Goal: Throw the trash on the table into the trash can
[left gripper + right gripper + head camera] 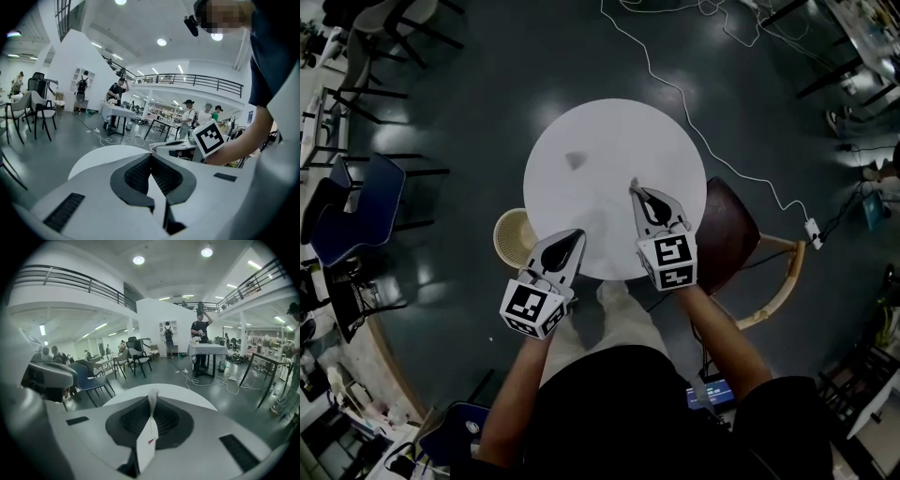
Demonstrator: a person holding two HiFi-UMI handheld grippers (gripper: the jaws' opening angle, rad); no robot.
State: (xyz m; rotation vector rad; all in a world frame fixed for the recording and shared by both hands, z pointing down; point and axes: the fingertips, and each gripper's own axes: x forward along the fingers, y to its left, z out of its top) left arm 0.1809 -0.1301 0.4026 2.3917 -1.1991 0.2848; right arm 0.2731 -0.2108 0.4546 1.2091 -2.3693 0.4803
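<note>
- The right gripper [636, 191], at mid-frame in the head view, pinches a paper scrap [149, 439] above the table [609, 131]; it is not yet binned.
- The left gripper [577, 236] has its jaws pressed together on nothing, near the can [502, 228] at the table's lower left.
- Another piece [574, 160] lies on the table's upper left, untouched.

The person is reaching both bare forearms forward toward the surface [600, 141], one gripper in each hand, marker cubes facing upward. The left gripper [577, 235] is hanging at the surface's near rim, tilting slightly downward, its fingers [136, 176] meeting at the tips with nothing between them. The right gripper [634, 187] is hovering over the near right part of the surface, angling downward, its fingers pinching a white paper scrap [149, 437] that is sticking up past their tips.
</note>
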